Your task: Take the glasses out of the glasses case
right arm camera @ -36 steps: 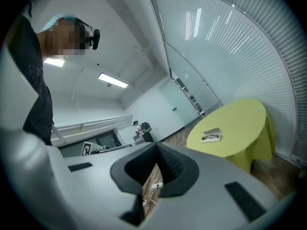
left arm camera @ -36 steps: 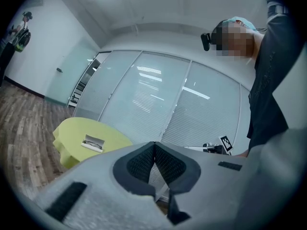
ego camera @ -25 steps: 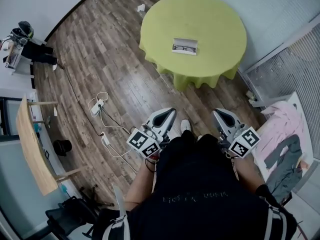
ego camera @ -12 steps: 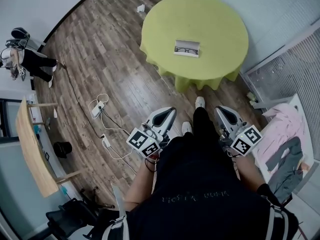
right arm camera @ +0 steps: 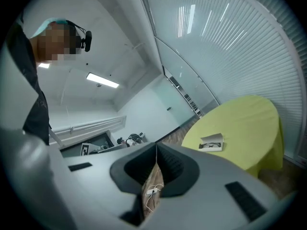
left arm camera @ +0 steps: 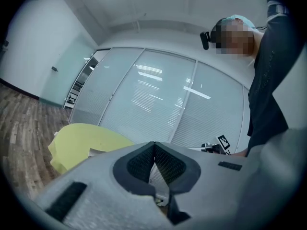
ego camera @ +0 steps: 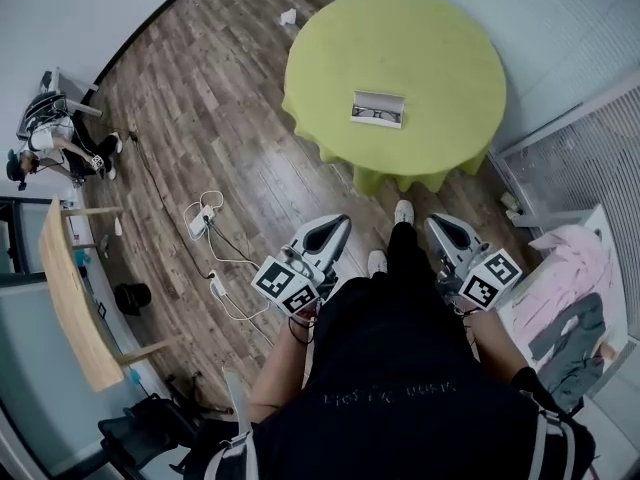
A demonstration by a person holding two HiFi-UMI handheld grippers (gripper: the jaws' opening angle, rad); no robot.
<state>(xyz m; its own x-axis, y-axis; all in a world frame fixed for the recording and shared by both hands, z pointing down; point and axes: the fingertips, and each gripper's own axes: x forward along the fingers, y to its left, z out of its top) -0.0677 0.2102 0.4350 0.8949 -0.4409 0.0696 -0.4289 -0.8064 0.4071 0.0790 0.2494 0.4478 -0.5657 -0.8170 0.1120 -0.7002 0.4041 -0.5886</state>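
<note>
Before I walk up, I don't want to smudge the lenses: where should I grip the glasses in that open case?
Probably the bridge of the glasses, from above on your near side: they lie flat in the open glasses case, its lid on the far side.

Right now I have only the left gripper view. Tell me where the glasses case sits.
Observer: The glasses case lies open on the round yellow-green table, ahead of the person.
Operator: Report what is inside it.
Observer: The right gripper view shows dark-framed glasses lying in it.
Operator: Check the right tool.
Observer: The right tool is shut on nothing. The head view shows it held low by the person's body, with bare floor between it and the table.
</note>
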